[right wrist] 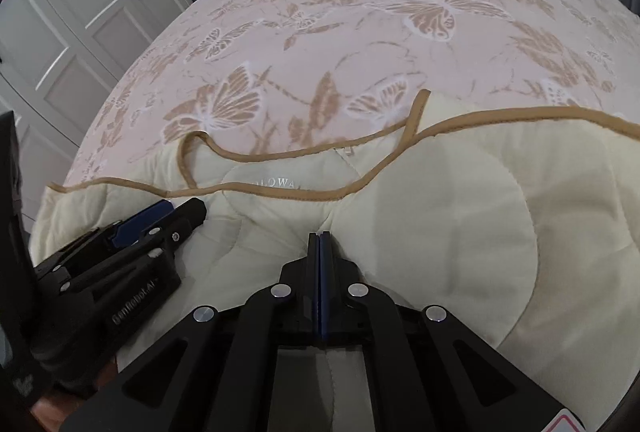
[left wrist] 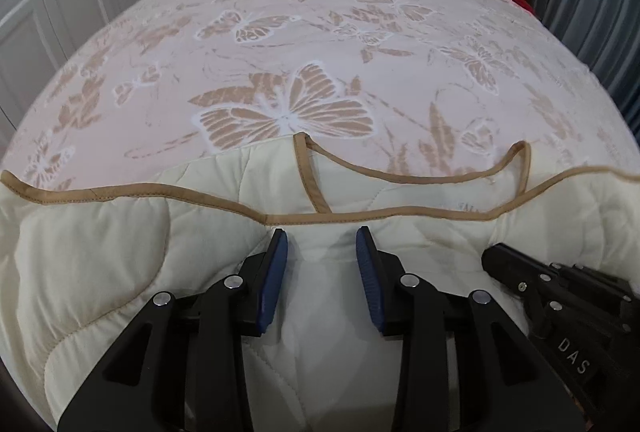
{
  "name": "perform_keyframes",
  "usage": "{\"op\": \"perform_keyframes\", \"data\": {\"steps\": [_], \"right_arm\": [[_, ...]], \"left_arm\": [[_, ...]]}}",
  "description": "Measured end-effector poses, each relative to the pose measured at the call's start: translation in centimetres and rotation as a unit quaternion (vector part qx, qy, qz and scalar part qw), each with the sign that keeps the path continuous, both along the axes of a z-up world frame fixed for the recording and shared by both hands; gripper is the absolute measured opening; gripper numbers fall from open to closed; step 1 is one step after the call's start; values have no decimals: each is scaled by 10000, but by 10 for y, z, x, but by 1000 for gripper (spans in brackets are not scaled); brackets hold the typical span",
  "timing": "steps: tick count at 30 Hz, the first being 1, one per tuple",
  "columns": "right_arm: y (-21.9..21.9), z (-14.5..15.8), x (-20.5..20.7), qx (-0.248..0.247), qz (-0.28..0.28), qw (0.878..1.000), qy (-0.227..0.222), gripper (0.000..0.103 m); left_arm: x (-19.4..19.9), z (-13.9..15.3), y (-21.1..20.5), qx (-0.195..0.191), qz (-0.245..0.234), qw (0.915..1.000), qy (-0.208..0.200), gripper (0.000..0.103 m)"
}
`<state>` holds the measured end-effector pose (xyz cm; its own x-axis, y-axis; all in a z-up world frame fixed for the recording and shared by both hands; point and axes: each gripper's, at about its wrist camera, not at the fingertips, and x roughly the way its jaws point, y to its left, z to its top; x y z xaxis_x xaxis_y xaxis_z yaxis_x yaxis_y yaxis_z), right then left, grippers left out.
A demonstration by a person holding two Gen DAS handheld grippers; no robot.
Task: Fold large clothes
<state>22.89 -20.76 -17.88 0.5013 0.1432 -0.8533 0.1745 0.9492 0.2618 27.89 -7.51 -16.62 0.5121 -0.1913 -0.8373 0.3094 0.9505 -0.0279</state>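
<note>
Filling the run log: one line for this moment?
left gripper: open over cream quilt | right gripper: shut on cream quilt | bedspread: beneath

Left tool (left wrist: 322,244) fingers spread apart – right tool (right wrist: 319,244) fingers pressed together, side by side

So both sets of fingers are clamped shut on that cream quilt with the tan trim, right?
Not both. The right gripper is shut on the cream quilt, as the right wrist view shows. The left gripper has its fingers spread open over the quilt in the left wrist view.
</note>
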Motion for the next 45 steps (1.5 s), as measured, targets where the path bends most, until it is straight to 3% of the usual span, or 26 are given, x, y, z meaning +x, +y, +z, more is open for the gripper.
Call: {"op": "perform_keyframes", "data": {"steps": [22,24,27,29,31,34,38,45], "right_arm": [[8,-10,12,-365,-62,9990,-242,0],[4,-8,17,-252,-5,9996,-129,0],[-6,16,19,-359,-193,9991,112,0],[-11,51,0,-419,-431,9979,-228,12],[-12,81,-29,-131,-356,9978,-539,11],[2,101,-77,220,-230,9973,-666,11],[32,93,-122,593,-42,9970,-491,11],[74,59,-145,540,152,9984,46,9]], "left_arm": [[0,-8,-10,214,38,9992,-339,35],[1,-3,-7,144,40,9996,-219,38],[-4,29,25,-467,344,9983,68,44],[-24,65,73,-1001,712,9924,-58,61],[-45,90,117,-1266,935,9873,-237,79],[-72,97,180,-1279,1472,9808,-100,80],[-109,75,239,-1852,2039,9603,439,80],[-146,20,254,-2470,2324,9346,1076,83]]}}
